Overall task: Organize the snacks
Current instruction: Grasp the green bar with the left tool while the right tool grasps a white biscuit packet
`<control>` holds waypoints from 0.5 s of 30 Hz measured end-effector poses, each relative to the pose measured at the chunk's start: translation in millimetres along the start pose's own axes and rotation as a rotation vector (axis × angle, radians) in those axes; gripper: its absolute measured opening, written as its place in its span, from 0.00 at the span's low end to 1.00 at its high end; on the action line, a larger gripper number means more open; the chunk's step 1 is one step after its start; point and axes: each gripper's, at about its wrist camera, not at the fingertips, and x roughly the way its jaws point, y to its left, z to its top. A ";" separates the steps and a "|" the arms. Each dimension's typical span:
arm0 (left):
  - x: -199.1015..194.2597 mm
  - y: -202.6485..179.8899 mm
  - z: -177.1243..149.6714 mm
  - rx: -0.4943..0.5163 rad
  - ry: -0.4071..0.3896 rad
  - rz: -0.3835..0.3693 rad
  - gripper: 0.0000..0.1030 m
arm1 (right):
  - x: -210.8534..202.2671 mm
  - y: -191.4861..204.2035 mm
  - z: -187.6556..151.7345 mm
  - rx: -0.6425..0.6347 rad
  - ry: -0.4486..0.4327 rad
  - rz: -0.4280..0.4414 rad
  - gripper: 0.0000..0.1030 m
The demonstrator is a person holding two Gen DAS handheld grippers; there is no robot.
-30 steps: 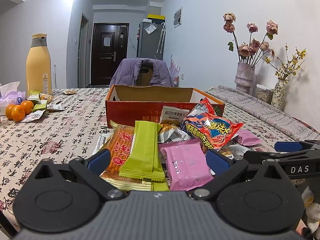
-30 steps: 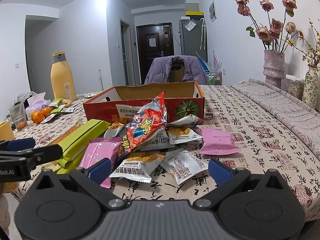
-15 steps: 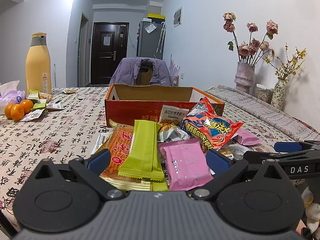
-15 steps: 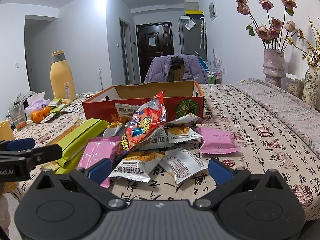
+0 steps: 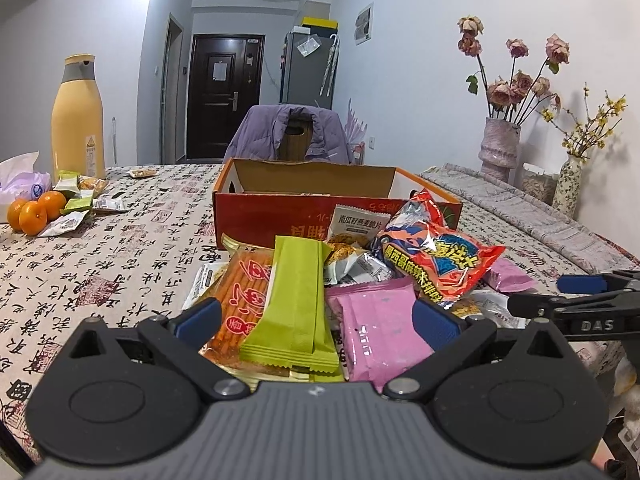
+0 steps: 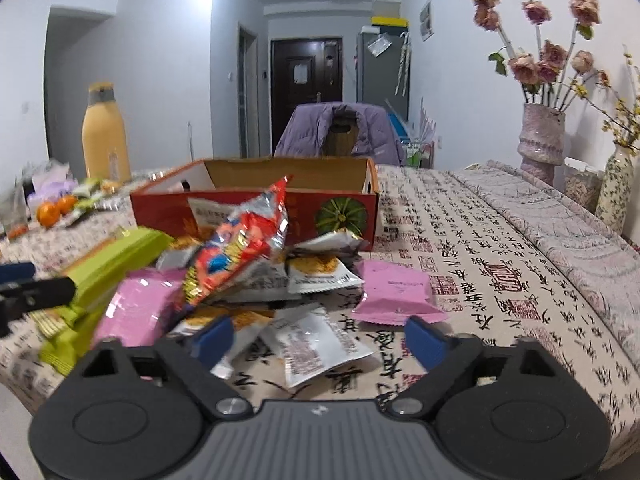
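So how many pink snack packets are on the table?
2. One pink packet lies in the pile beside the green packs; the other pink packet lies alone to the right. More may be buried.

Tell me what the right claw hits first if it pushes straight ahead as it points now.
Most likely the white snack packet lying between the closing fingers of the right claw, not yet pinched. Behind it sits the snack pile, then the red box; depth is uncertain.

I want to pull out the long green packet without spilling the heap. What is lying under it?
Under the green packet lies an orange packet of snack sticks, with a pink packet alongside. Anything deeper is covered.
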 end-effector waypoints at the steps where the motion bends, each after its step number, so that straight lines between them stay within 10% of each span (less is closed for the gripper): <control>1: 1.5 0.3 0.3 -0.001 0.002 0.001 1.00 | 6.2 -2.6 1.0 -0.006 0.017 0.005 0.79; 15: 15.5 3.4 3.1 -0.002 0.031 0.017 1.00 | 54.1 -2.4 8.4 -0.119 0.140 0.127 0.53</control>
